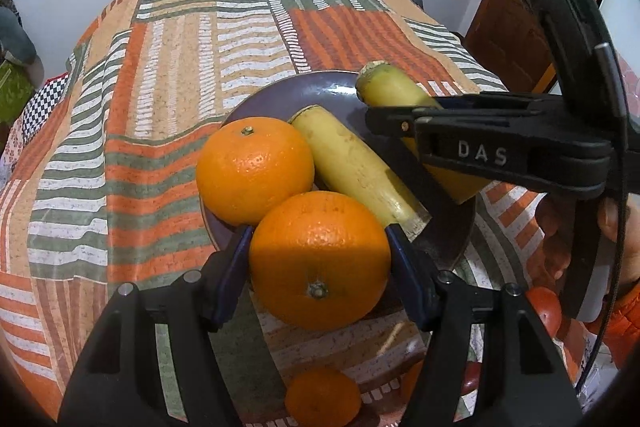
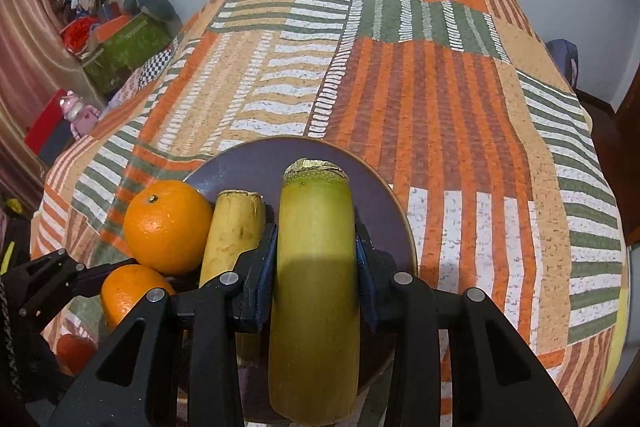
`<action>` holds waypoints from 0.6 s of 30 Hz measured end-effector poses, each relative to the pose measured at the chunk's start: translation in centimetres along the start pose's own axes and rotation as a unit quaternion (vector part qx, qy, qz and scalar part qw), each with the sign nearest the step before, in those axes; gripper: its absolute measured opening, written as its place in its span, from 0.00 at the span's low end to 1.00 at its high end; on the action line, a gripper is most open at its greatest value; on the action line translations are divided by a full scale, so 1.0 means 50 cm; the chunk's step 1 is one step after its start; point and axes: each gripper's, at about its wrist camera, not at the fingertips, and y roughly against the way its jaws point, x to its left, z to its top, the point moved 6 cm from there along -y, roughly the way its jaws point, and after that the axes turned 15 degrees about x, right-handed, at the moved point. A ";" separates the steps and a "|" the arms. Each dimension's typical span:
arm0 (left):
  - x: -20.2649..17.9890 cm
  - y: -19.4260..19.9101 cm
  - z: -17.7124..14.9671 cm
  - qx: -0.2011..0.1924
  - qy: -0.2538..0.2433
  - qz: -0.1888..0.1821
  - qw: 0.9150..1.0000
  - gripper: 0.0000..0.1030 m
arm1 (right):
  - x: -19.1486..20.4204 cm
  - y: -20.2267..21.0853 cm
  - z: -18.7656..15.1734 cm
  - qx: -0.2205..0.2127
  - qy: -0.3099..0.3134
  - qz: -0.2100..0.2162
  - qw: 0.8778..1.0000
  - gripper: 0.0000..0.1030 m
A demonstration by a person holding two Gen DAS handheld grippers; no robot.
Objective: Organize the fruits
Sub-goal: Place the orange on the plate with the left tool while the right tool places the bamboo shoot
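A dark purple plate sits on the patterned cloth. On it lie an orange and a banana. My left gripper is shut on a second orange at the plate's near rim; this orange also shows in the right wrist view. My right gripper is shut on a second banana, held over the plate's right half beside the first banana.
A small orange and red fruit lie on the cloth near the front. The striped tablecloth stretches beyond the plate. Boxes and clutter stand off the table's left. A wooden door is at right.
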 end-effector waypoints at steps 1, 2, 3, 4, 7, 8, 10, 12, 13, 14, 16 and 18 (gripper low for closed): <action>0.001 0.000 0.000 0.000 0.002 -0.002 1.000 0.64 | 0.001 -0.003 -0.002 0.005 0.002 -0.001 1.000 0.32; 0.003 0.001 -0.001 0.001 0.005 -0.006 1.000 0.64 | 0.003 -0.008 -0.004 0.010 0.006 -0.002 1.000 0.32; 0.004 0.002 -0.001 0.002 0.008 -0.009 1.000 0.64 | 0.004 -0.012 -0.004 0.015 0.009 -0.002 1.000 0.32; 0.005 0.004 -0.002 0.002 0.010 -0.013 1.000 0.64 | 0.006 -0.014 -0.004 0.018 0.012 -0.001 1.000 0.32; 0.007 0.014 -0.004 -0.002 0.014 -0.017 1.000 0.64 | 0.012 -0.010 -0.005 0.018 0.014 -0.006 1.000 0.33; 0.008 0.021 -0.007 -0.004 0.015 -0.018 1.000 0.64 | 0.013 -0.006 -0.004 0.015 0.015 -0.006 1.000 0.34; 0.008 0.035 -0.010 -0.010 0.016 -0.015 1.000 0.64 | 0.018 0.009 -0.002 0.009 0.019 -0.005 1.000 0.34; 0.010 0.054 -0.015 -0.019 0.018 -0.008 1.000 0.64 | 0.024 0.030 -0.005 0.000 0.026 -0.016 1.000 0.35; 0.012 0.067 -0.017 -0.024 0.019 -0.005 1.000 0.64 | 0.027 0.042 -0.008 -0.005 0.030 -0.021 0.999 0.35; 0.014 0.084 -0.019 -0.031 0.021 -0.003 0.999 0.64 | 0.030 0.057 -0.012 -0.011 0.033 -0.025 0.999 0.38; 0.020 0.119 -0.027 -0.045 0.027 -0.003 0.999 0.64 | 0.036 0.090 -0.022 -0.025 0.037 -0.031 0.999 0.44; 0.026 0.150 -0.033 -0.057 0.032 0.001 0.998 0.64 | 0.039 0.131 -0.039 -0.044 0.042 -0.040 0.997 0.46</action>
